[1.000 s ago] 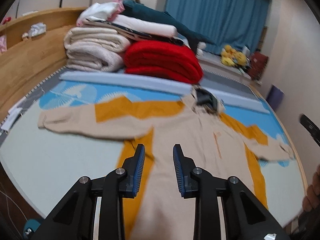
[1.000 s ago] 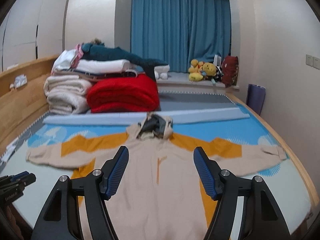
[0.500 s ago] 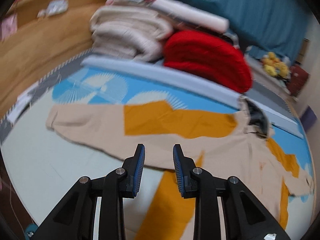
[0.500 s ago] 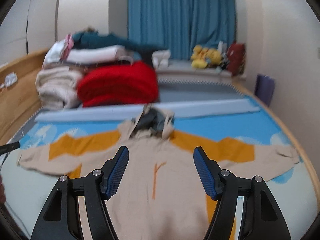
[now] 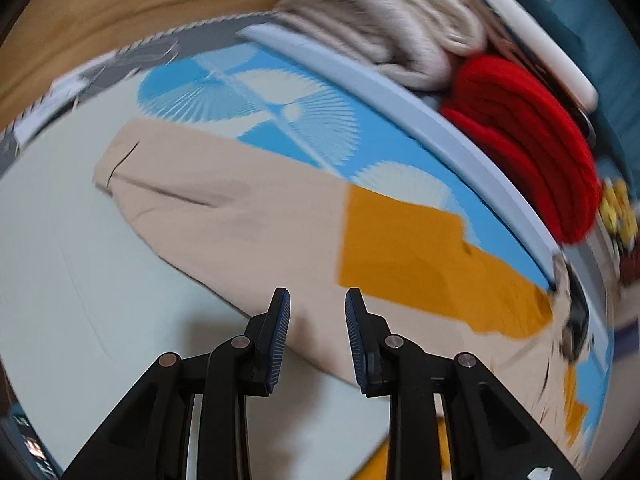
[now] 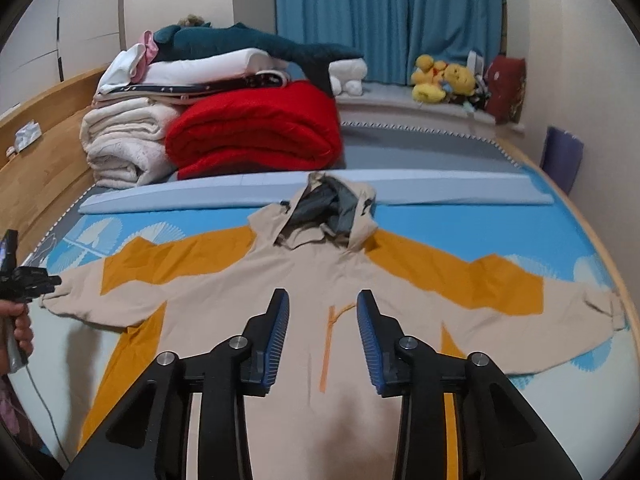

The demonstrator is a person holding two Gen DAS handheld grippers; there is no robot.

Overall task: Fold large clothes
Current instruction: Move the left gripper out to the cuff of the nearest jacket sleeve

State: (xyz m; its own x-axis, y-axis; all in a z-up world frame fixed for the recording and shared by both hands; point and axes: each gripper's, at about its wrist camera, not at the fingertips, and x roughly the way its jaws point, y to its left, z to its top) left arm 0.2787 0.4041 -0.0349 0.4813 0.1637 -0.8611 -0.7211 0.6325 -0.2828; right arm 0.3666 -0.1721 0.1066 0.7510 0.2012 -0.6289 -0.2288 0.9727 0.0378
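A beige and orange hooded jacket (image 6: 304,288) lies flat on the bed, front up, with both sleeves spread out. Its left sleeve (image 5: 248,216) fills the left wrist view. My left gripper (image 5: 318,300) is open and empty, just above the lower edge of that sleeve, short of the cuff (image 5: 116,160). It also shows in the right wrist view (image 6: 28,280), by the left cuff. My right gripper (image 6: 323,300) is open and empty above the jacket's chest, near the orange zip (image 6: 330,344).
A blue and white patterned mat (image 6: 460,232) covers the bed. Folded blankets, red (image 6: 256,136) and cream (image 6: 124,144), are stacked at the back. A pale blue bolster (image 6: 440,192) lies behind the hood. A wooden bed side (image 6: 44,148) runs along the left.
My left gripper has swung left and dropped close to the left sleeve. My right gripper has narrowed its opening and stays over the chest.
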